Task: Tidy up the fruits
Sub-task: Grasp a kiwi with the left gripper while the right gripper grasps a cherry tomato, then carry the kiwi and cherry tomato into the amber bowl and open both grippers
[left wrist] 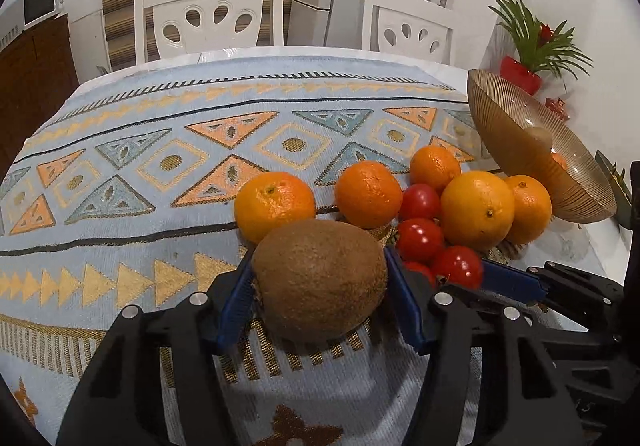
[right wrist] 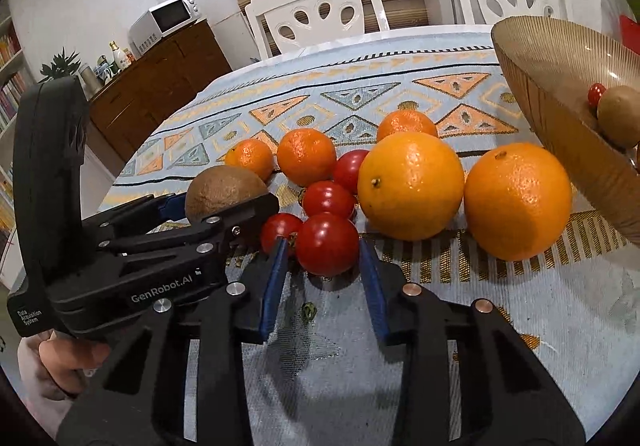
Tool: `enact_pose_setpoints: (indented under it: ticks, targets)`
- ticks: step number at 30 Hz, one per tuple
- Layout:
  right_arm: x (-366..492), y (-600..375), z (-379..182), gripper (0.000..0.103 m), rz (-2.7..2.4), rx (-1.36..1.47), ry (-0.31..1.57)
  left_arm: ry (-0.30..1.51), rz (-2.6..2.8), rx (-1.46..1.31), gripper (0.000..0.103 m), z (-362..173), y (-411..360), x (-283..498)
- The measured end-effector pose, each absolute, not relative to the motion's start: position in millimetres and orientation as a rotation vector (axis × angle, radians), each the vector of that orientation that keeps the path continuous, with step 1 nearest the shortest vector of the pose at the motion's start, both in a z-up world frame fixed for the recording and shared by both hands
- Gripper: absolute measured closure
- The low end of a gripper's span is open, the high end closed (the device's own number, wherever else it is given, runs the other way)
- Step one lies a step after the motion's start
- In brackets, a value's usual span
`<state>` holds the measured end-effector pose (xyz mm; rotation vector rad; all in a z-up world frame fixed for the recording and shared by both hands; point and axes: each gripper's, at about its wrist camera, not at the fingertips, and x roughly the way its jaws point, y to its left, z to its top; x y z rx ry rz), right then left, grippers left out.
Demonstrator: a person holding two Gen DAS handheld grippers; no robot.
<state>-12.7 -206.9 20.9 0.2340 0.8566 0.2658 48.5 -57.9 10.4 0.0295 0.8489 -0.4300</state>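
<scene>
The tabletop [left wrist: 120,174] wears a patterned blue cloth, its near edge cut off below both tools. At 2 o'clock the ribbed amber bowl [left wrist: 520,150] tilts toward the fruit; its right side runs out of view, and from the right wrist a kiwi and a small tomato show inside, the rest hidden by the wall. The oranges [right wrist: 412,186] cluster mid-cloth, the farthest one half hidden behind the biggest.

The left tool [left wrist: 318,282] has its blue pads pressed against both flanks of the kiwi [left wrist: 320,278], which still sits on the cloth at 6 o'clock from the oranges. Its long axis lies across the jaws, roughly 9 to 3 o'clock; the underside is hidden.

The right tool [right wrist: 326,262] brackets the nearest tomato [right wrist: 327,244], the blue pads touching its two sides, narrowly parted around it. The other tomatoes [right wrist: 329,199] crowd behind at 12 o'clock, partly masked. A tiny green scrap on the cloth between the fingers is too small to make out.
</scene>
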Motion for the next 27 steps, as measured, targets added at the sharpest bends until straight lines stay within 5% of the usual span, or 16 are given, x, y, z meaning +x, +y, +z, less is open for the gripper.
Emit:
enact_pose_setpoints:
  ticks: [27]
  targets:
    - [-27,-209,31,0.068,0.287,0.235,0.781,0.789,-0.4,0.033,0.044,16,-53,42]
